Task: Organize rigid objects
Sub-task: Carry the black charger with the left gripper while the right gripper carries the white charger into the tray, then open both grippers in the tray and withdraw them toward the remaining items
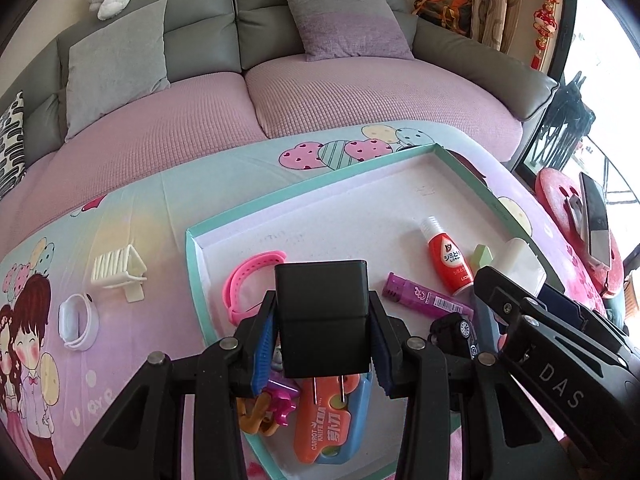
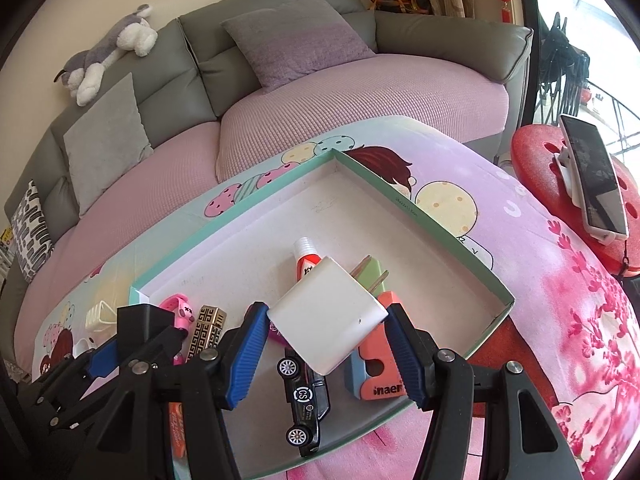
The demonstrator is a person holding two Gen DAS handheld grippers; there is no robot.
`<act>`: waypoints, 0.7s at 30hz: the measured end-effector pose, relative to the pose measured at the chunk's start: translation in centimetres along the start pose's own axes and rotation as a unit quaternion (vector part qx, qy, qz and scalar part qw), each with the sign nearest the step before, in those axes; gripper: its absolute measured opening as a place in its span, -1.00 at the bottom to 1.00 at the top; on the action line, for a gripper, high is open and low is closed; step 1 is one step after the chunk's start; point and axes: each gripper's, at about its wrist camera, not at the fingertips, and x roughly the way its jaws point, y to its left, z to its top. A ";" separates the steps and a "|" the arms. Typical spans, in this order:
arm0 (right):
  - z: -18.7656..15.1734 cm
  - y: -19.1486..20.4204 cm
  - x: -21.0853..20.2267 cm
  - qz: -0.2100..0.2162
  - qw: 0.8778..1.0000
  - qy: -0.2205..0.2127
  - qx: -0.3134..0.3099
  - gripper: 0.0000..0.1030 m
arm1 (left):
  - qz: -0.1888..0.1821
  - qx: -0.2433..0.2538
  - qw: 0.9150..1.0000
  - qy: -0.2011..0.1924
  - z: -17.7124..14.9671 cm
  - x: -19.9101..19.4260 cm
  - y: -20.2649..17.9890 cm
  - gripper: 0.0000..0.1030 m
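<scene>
My left gripper [image 1: 322, 334] is shut on a black plug adapter [image 1: 322, 312], prongs down, above the near part of a teal-rimmed white tray [image 1: 192, 264]. My right gripper [image 2: 327, 338] is shut on a white plug adapter [image 2: 326, 314], prongs pointing away, above the same tray [image 2: 440, 236]. In the tray lie a pink wristband [image 1: 248, 276], a purple lighter [image 1: 424, 296], a red-and-white tube [image 1: 446, 256], an orange-and-blue carrot knife [image 1: 332, 420], a black toy car [image 2: 304, 404] and a gold patterned lighter [image 2: 206, 332].
The tray sits on a cartoon-print cloth [image 1: 120, 216] in front of a pink-and-grey sofa [image 1: 280, 92]. A white comb-like holder [image 1: 118, 270] and a white wristband [image 1: 76, 322] lie on the cloth left of the tray. A phone [image 2: 596, 176] stands on a red stool [image 2: 532, 164] at right.
</scene>
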 end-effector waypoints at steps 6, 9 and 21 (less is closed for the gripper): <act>-0.2 -0.1 0.6 -0.005 1.000 0.012 0.000 0.22 | -0.017 -0.025 1.000 0.007 -0.2 0.4 1.1 -0.16; -0.3 -0.1 0.9 -0.006 1.000 0.018 -0.002 0.22 | -0.020 -0.031 0.999 0.007 -0.2 0.4 1.3 -0.15; -0.5 -0.3 1.4 -0.010 1.000 0.027 -0.001 0.23 | -0.023 -0.040 0.999 0.007 -0.2 0.1 1.8 0.16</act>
